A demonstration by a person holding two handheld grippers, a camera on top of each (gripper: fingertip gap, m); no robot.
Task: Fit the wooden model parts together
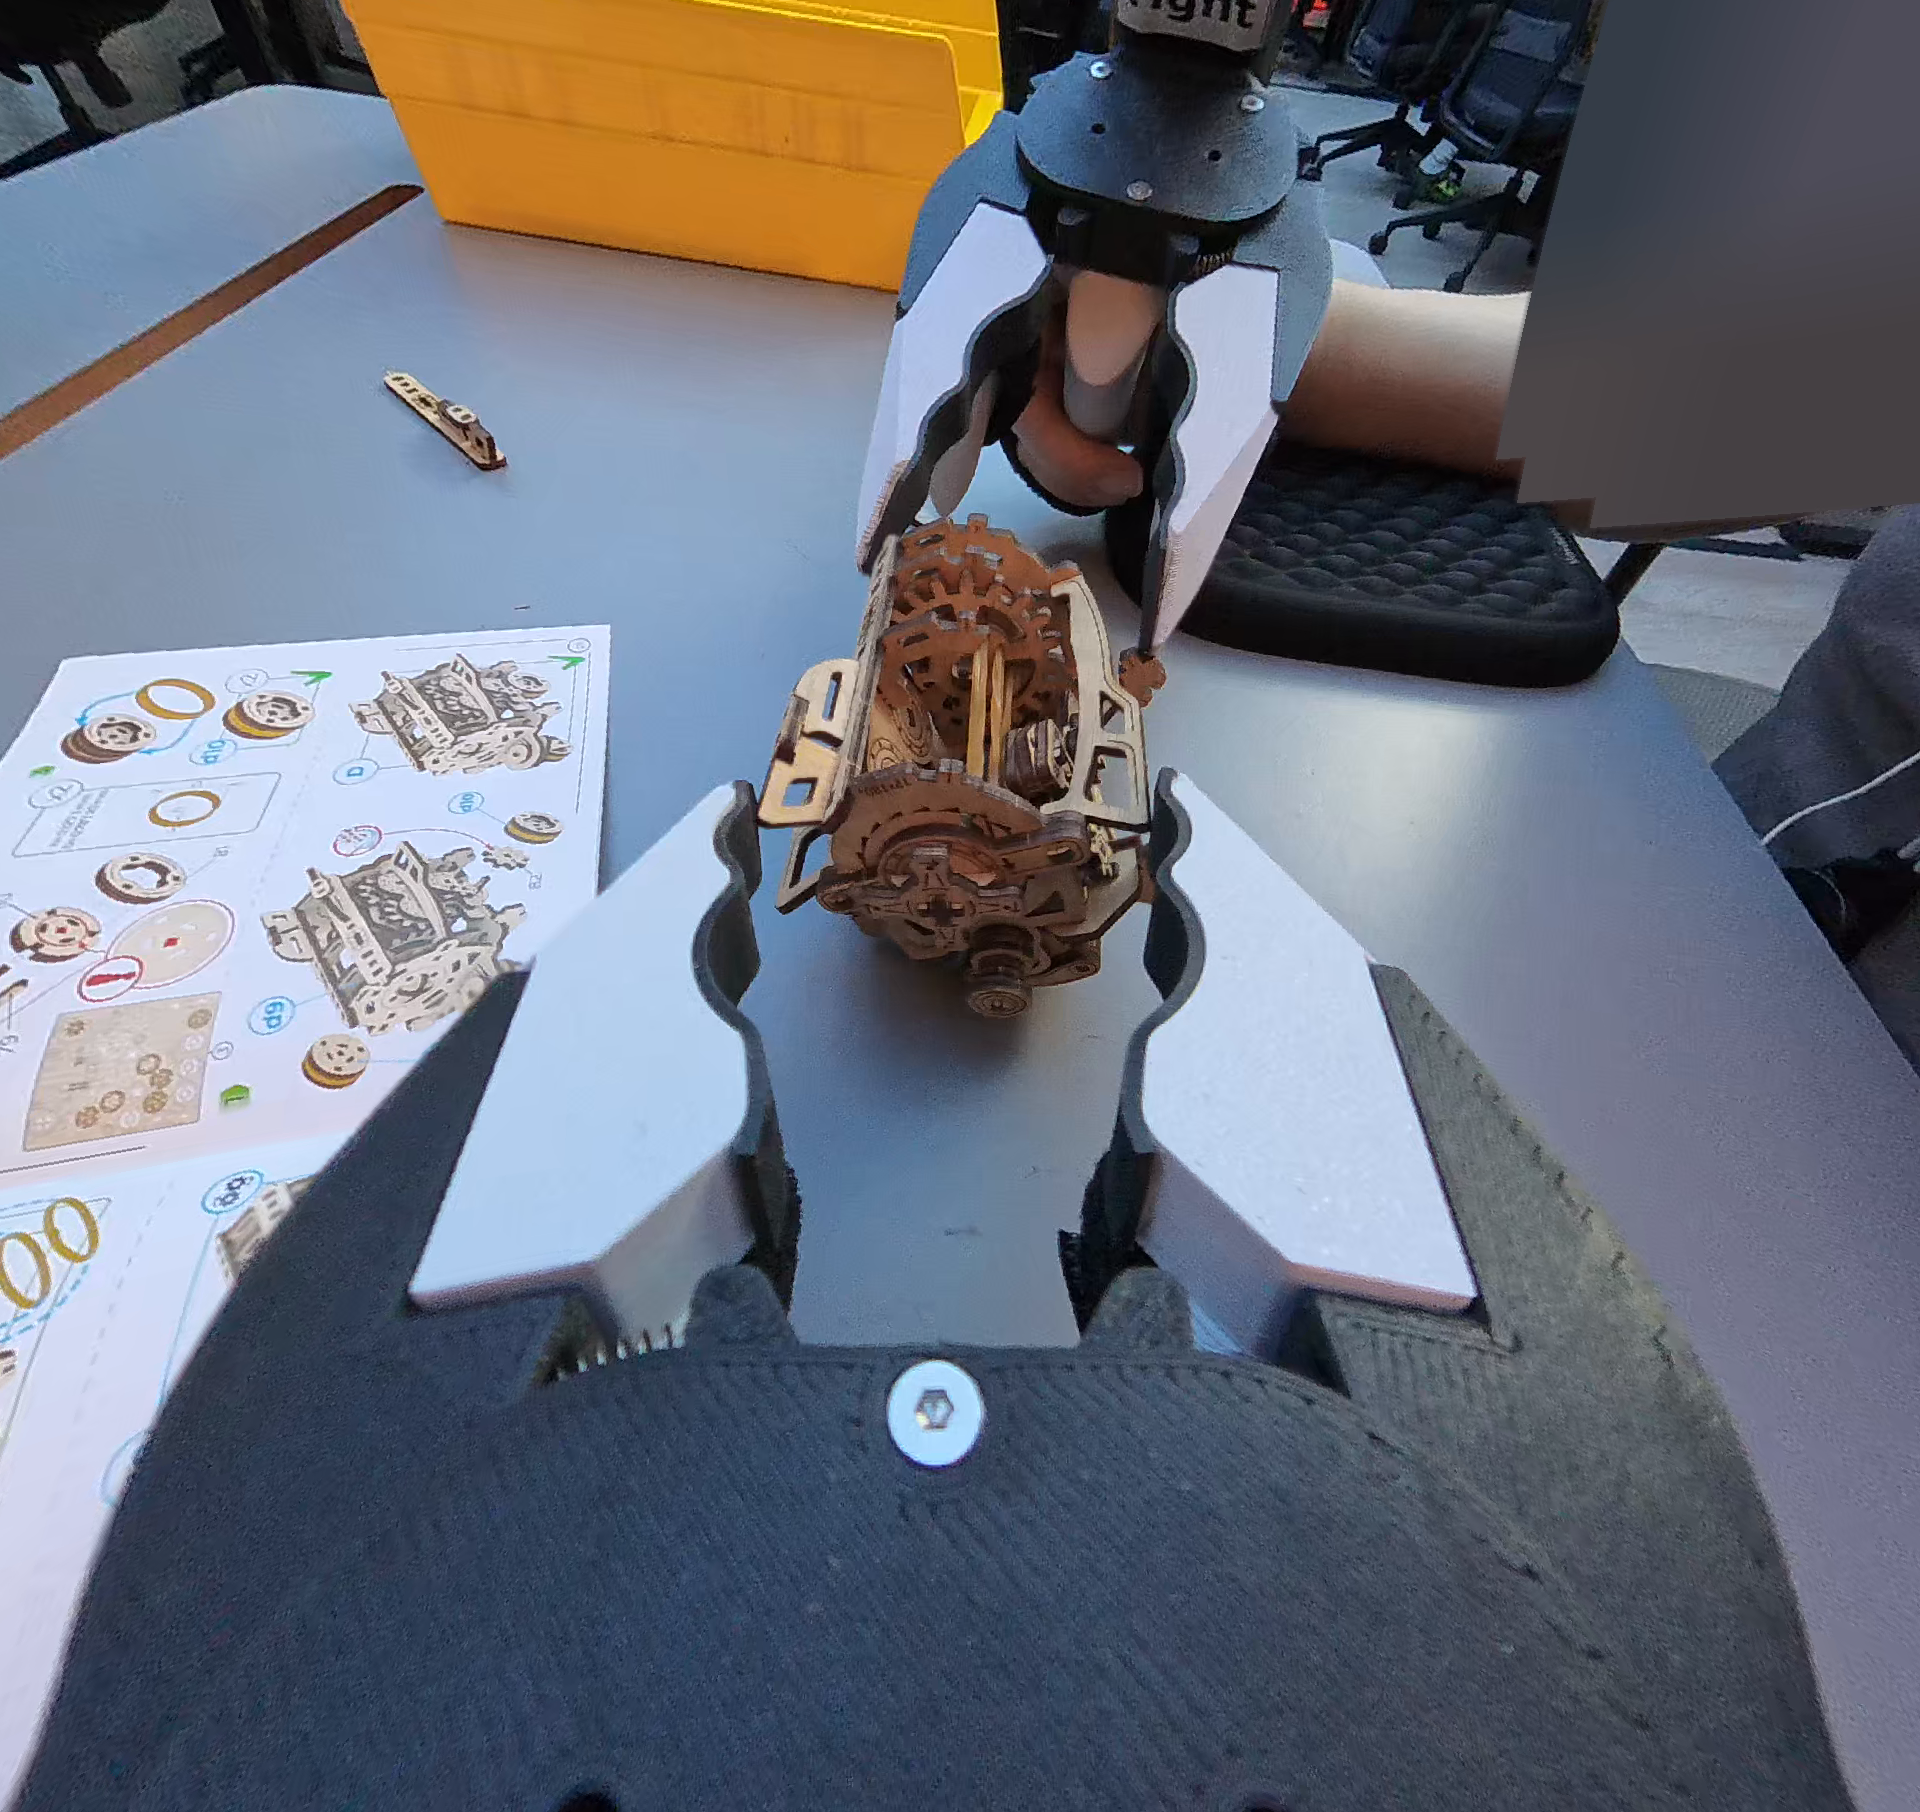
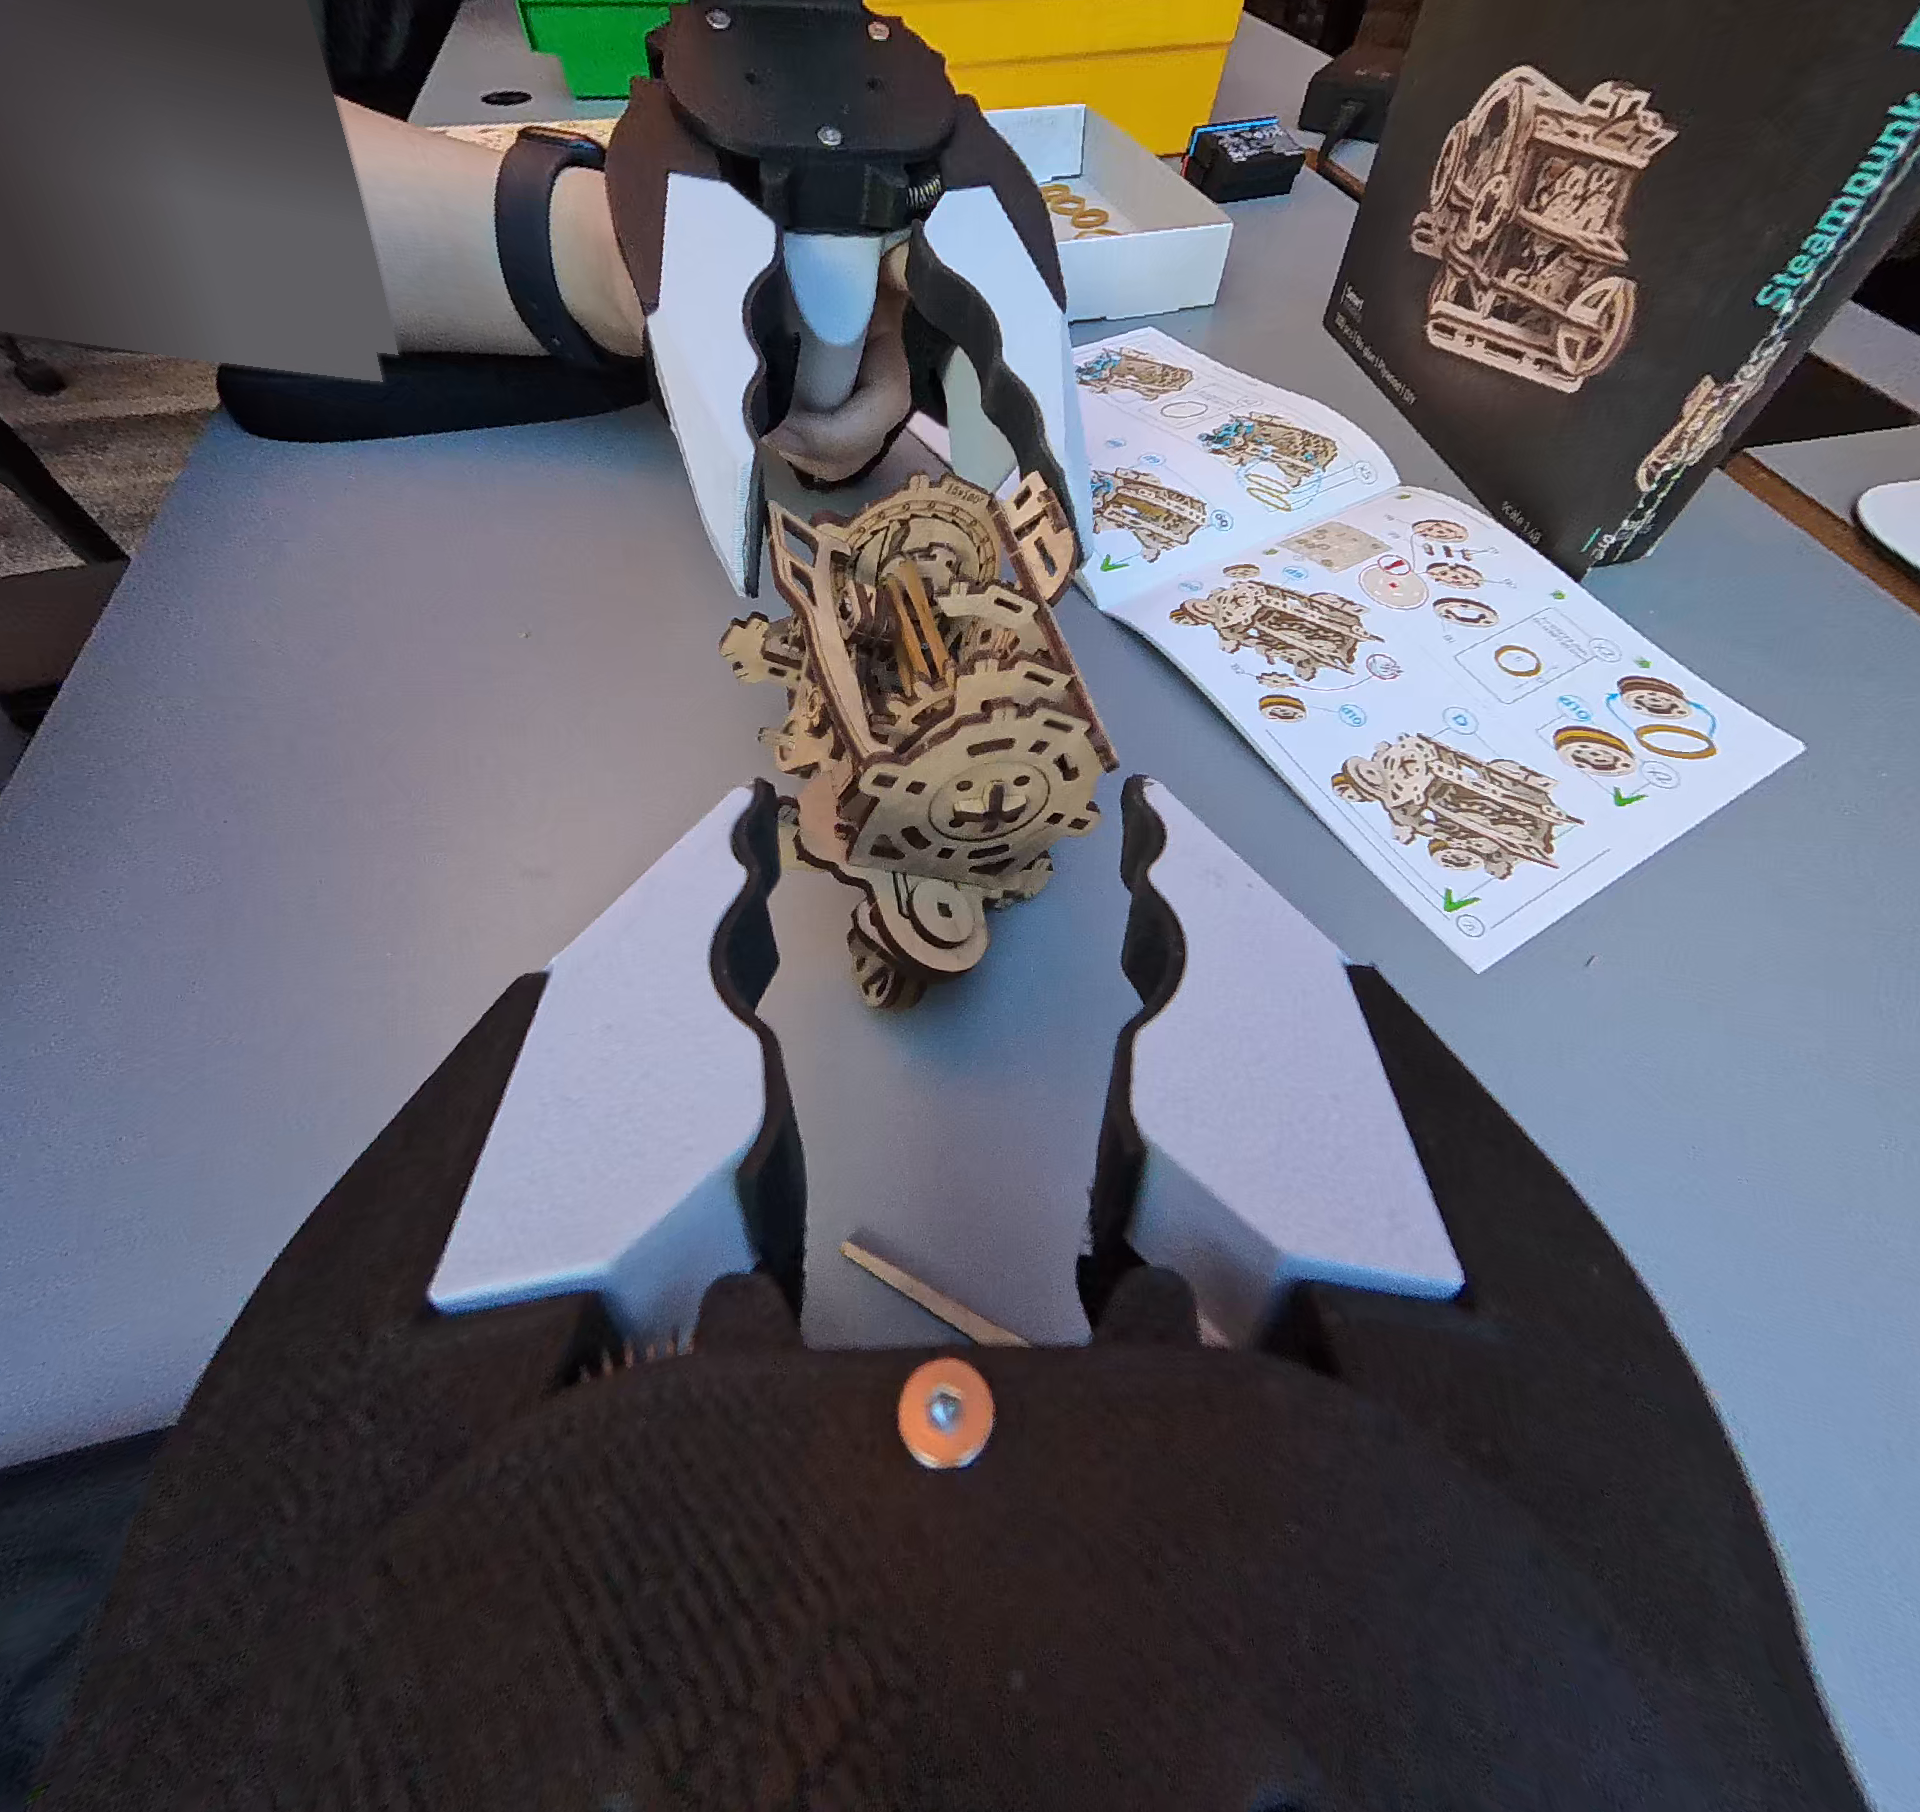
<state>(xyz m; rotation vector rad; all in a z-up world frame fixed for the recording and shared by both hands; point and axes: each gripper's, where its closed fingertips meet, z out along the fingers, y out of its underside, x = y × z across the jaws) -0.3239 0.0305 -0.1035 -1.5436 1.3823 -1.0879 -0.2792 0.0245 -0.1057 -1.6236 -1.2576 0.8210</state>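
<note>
A half-built wooden model (image 1: 966, 786) of gears and frames stands tilted on the grey table (image 1: 644, 474). It also shows in the right wrist view (image 2: 935, 723). My left gripper (image 1: 956, 801) is shut on it, with both pads against its side frames. The right wrist view shows the left gripper (image 2: 909, 541) at the model's far end. My right gripper (image 2: 945, 796) is open. Its fingers flank the model's other end with thin gaps. In the left wrist view, one fingertip of the right gripper (image 1: 1013, 599) is at a small gear (image 1: 1143, 673) on the model's side.
An open instruction booklet (image 1: 291, 879) (image 2: 1403, 671) lies beside the model. A loose wooden strip (image 1: 447, 420) and a yellow bin (image 1: 665, 79) are farther back. A thin wooden stick (image 2: 930, 1295), the kit box (image 2: 1621, 204), a white tray (image 2: 1132, 214) and a black cushion (image 1: 1392, 567) are nearby. Across from one pair of fingers to the other is roughly 6 cm. To reach the thin wooden stick (image 2: 930, 1295) in a straight line is about 9 cm for my right fingers, about 15 cm for my left.
</note>
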